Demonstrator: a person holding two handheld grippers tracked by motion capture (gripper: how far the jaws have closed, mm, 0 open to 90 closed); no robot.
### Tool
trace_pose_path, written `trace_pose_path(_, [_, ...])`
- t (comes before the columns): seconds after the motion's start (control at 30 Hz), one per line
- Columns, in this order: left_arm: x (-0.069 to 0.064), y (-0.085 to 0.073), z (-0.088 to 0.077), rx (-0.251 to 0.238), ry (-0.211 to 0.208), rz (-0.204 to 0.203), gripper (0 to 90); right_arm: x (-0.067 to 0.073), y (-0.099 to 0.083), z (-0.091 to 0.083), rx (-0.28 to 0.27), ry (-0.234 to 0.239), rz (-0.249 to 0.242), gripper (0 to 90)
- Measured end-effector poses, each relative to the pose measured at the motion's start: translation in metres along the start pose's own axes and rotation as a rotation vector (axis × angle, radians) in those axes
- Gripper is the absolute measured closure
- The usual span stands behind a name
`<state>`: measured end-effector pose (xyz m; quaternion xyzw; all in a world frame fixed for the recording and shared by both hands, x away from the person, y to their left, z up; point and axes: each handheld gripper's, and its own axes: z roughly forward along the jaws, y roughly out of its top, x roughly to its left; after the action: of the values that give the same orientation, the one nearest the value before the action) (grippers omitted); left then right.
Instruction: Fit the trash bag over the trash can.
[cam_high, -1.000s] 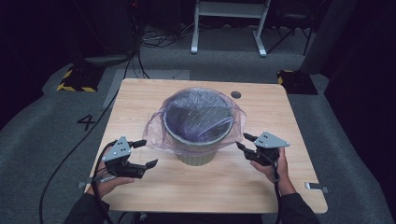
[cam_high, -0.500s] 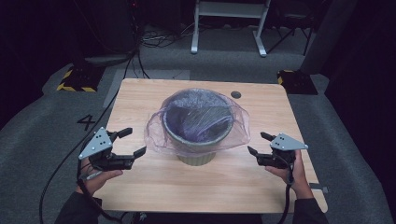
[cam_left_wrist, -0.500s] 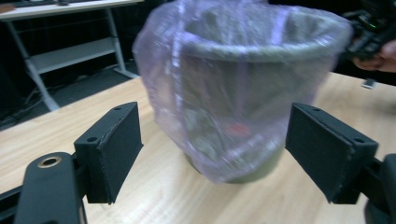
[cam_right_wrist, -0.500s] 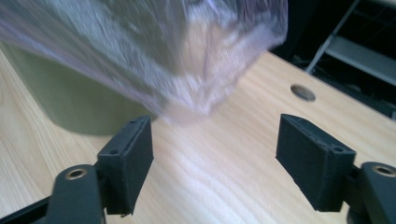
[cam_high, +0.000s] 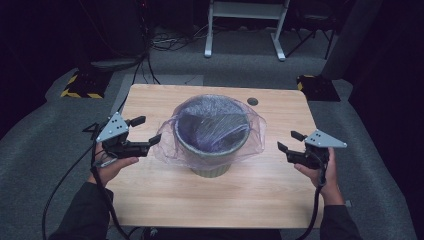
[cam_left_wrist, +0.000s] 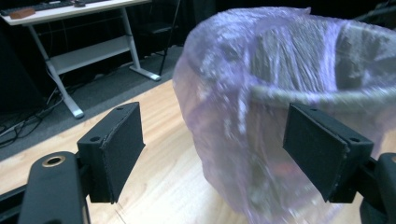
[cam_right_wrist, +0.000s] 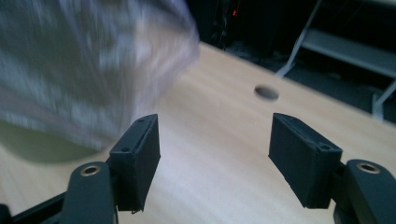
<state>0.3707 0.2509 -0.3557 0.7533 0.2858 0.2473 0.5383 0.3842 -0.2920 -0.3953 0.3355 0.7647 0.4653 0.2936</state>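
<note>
A pale green bin (cam_high: 212, 167) stands mid-table, lined with a translucent purple bag (cam_high: 250, 137) whose edge drapes over the rim. My left gripper (cam_high: 147, 130) hovers at the bin's left side, jaws open. In the left gripper view the bag's hanging skirt (cam_left_wrist: 224, 116) lies between the left gripper's (cam_left_wrist: 219, 144) pads without being pressed. My right gripper (cam_high: 289, 141) is held clear of the bin's right side, open. Its jaws have just been closing a little, with nothing between them. In the right gripper view the right gripper (cam_right_wrist: 215, 154) frames bare wood, the blurred bag (cam_right_wrist: 93, 60) at upper left.
The wooden table (cam_high: 240, 200) has a round cable hole (cam_high: 252, 101) near its far edge. Behind it on the grey floor stand a white desk frame (cam_high: 245, 30) and two black-and-yellow blocks (cam_high: 80, 86) (cam_high: 317, 86). Cables trail from both grippers.
Both hands have drawn outward from the bin, the left one also rising. The right gripper's jaws stand wider than a second ago. The bag's edge now hangs lower around the rim.
</note>
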Motion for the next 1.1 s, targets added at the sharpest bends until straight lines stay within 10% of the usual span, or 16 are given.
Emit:
trace_pose_path(0.23, [0.008, 0.014, 0.02, 0.015, -0.004, 0.027, 25.3, -0.005, 0.048, 0.007, -0.094, 0.028, -0.018, 34.0])
trace_pose_path(0.8, [0.025, 0.029, 0.054, 0.095, -0.019, 0.04, 69.0, 0.002, 0.088, 0.081, 0.002, 0.152, -0.128, 36.0])
trace_pose_path(1.1, [0.027, 0.035, 0.068, 0.132, -0.025, 0.061, 85.6, -0.001, 0.093, 0.097, 0.036, 0.113, -0.149, 78.3])
